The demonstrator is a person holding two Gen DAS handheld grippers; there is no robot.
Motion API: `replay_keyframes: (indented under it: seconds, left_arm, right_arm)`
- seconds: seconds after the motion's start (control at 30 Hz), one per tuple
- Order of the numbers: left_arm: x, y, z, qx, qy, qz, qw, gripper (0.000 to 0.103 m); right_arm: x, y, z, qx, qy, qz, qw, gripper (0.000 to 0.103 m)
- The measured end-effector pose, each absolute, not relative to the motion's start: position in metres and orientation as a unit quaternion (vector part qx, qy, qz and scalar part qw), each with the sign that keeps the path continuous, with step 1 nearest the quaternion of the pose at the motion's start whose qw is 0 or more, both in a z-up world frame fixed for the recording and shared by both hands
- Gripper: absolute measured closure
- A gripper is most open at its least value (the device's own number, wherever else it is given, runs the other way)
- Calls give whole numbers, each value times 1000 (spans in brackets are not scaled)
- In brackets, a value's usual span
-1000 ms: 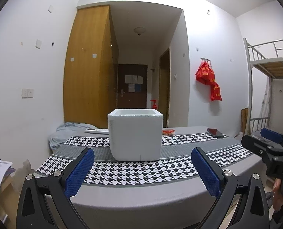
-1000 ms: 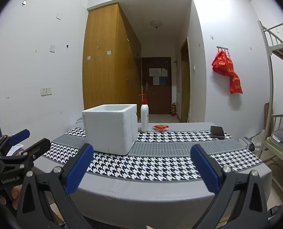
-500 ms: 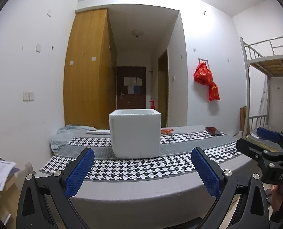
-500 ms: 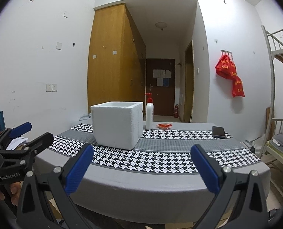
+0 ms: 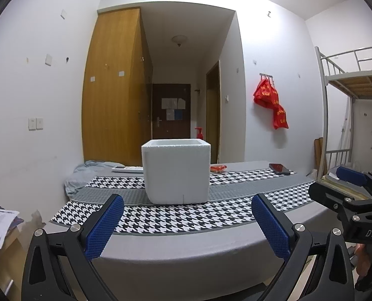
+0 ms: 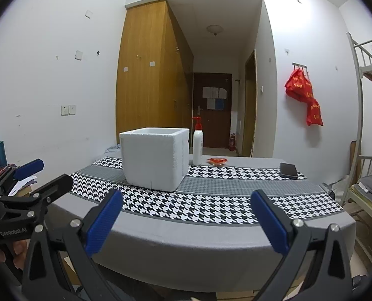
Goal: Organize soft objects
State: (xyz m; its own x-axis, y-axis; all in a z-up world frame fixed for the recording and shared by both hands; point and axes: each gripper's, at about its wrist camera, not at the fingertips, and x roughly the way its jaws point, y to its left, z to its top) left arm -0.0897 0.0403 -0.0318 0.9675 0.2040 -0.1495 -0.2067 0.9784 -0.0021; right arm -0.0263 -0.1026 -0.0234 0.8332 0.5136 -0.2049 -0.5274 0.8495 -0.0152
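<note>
Before the foam box (image 5: 177, 173), both tools gape wide, holding nothing.

Both tools backed away from foam box (image 5: 176, 170).

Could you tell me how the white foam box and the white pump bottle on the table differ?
The foam box is broad, cube-shaped and open at the top; the pump bottle is slim, cylindrical and closed by a red pump. The box sits nearer the grippers on the houndstooth runner; the bottle stands behind its right corner. Both are white and upright on the table.
</note>
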Motion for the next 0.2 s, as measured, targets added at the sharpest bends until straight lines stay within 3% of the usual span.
replay_keyframes:
  seconds: [0.2]
  left_arm:
    - [-90, 38, -32, -7, 71, 105, 992, 1]
  right_arm:
    - [-26, -102, -23, -35, 96, 272, 957, 0]
